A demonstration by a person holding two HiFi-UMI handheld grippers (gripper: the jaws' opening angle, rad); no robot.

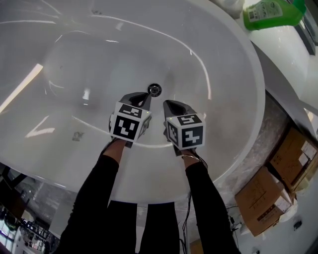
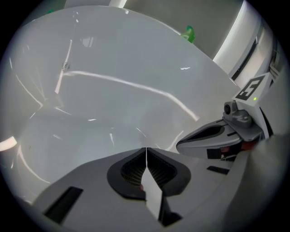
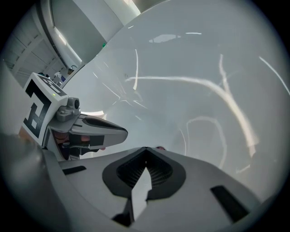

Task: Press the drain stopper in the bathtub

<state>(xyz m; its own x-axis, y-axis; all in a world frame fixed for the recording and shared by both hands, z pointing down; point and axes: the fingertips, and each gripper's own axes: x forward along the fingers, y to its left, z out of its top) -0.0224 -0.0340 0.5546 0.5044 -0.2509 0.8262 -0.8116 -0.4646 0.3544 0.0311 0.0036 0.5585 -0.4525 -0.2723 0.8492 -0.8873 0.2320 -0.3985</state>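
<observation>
Over the floor of the bathtub (image 1: 237, 58), the left gripper (image 1: 144, 97) was clenched, its ribbed dark pads meeting edge to edge with nothing between them; the right gripper (image 1: 170, 105) was closed the same way and empty, held just beside the left; both were moulded grey plastic, tapering to narrow tips.

Just beyond the left tips sat the drain stopper (image 1: 154, 89), a small round cap of bright chrome set into the tub floor; it looked rigid and polished, so probably slippery under hard plastic; it likely wanted no grasp at all, only a closed tip set square on the middle of the cap and pushed straight down, since an off-centre push could skid onto the basin.

The tub itself was white, glossy and oval, its smooth curved walls streaked with reflected light; a green bottle (image 1: 271, 13) lay on the ledge outside, and cardboard boxes (image 1: 278, 184) stood on the floor beside it.
</observation>
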